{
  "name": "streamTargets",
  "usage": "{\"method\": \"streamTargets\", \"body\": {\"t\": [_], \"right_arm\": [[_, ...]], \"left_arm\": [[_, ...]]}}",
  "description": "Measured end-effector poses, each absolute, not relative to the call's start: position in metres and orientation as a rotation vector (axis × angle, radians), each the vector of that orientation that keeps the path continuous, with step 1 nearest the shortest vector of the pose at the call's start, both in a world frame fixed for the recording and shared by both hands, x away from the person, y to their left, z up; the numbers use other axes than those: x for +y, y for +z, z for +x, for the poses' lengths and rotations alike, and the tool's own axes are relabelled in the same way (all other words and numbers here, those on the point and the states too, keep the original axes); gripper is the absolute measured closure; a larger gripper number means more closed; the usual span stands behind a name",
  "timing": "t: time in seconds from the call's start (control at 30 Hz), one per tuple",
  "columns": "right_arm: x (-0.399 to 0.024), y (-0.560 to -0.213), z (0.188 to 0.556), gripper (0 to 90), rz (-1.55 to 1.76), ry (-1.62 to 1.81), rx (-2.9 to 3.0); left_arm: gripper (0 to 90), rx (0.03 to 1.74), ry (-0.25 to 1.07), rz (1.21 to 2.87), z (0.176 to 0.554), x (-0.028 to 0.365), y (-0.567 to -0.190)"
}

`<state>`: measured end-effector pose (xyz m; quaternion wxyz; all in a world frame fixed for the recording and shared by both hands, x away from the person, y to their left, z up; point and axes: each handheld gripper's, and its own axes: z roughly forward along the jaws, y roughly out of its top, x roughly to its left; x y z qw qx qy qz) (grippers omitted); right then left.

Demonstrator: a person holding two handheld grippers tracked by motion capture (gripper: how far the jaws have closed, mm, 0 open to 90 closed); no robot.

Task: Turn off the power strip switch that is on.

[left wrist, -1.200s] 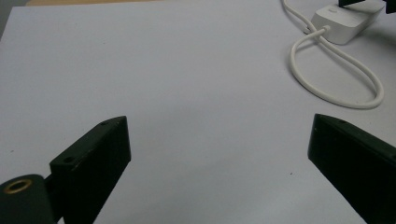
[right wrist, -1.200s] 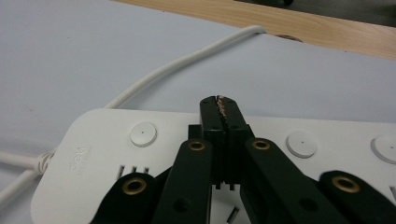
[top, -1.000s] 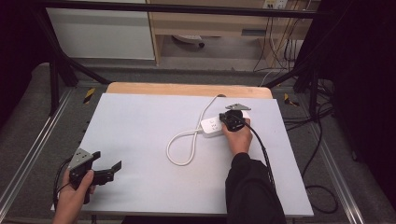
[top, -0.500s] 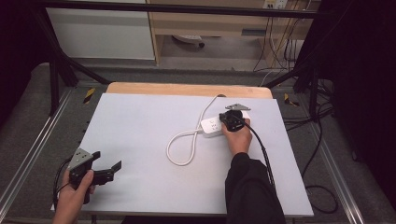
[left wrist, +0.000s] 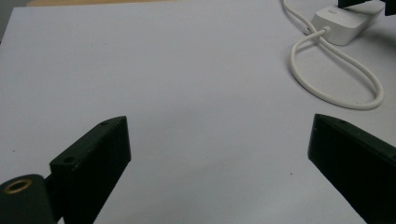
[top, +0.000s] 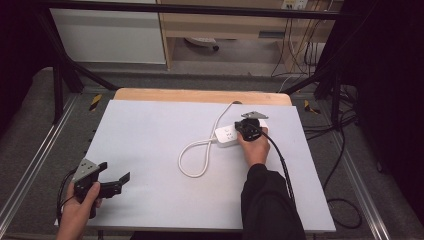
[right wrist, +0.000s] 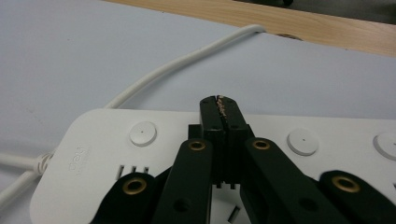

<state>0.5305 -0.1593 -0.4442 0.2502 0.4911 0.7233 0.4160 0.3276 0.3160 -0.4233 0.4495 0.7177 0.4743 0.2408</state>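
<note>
Resting closed fingers (right wrist: 219, 105) on white power strip (right wrist: 93, 154), cord (top: 197, 155) looped

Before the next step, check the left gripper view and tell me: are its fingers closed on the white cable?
No. The left gripper has its fingers wide apart over bare table, and the white cable lies farther off.

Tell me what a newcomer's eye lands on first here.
First, the white power strip right of the table's middle, its cable looped toward the person. The right gripper is over it, jaws shut, tips above its face. At the near left corner the left gripper hangs open over bare white table.
</note>
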Motion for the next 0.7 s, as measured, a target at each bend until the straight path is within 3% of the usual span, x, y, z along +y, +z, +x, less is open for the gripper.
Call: {"method": "streamTargets", "body": {"t": [0.7], "right_arm": [[-0.1614, -0.4369, 0.5331, 90.0, 1.358, 1.131, 1.996]], "left_arm": [[5.7, 1.177, 0.592, 1.772, 0.3281, 0.3166, -0.4237]]}}
